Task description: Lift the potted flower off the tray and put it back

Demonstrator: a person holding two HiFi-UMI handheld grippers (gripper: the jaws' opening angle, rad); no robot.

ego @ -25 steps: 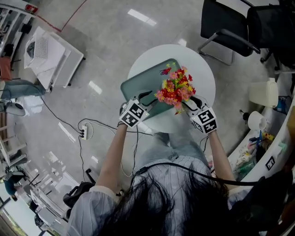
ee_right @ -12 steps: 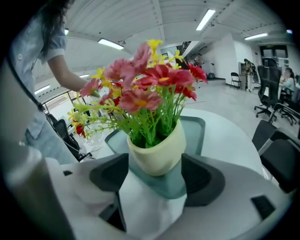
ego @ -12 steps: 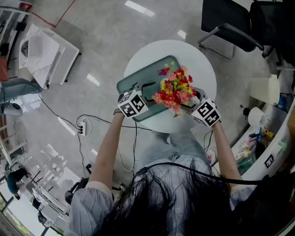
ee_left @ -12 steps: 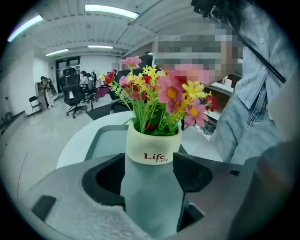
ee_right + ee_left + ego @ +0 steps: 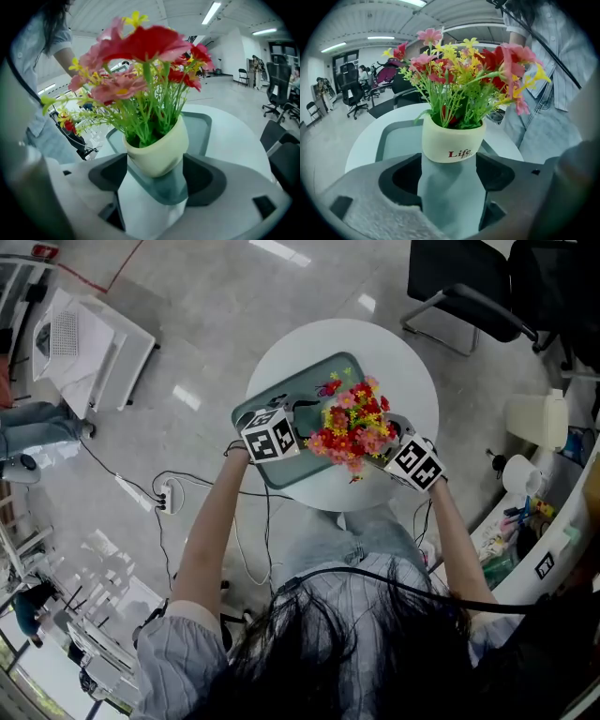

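Potted flower point(image 5: 452, 140) on green tray point(image 5: 279, 463); left tongs point(image 5: 447, 178) and right tongs point(image 5: 154, 180), just opened wide, bracket it ungripped. Best to close both evenly, low on the pot.

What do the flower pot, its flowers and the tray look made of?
Pot: cream, smooth, slightly glossy, printed lettering; likely glazed ceramic, possibly plastic. Flowers: evenly bright petals on stiff, uniform green stems; probably artificial plastic. Tray: grey-green, matte, rounded corners and raised rim; looks like moulded plastic.
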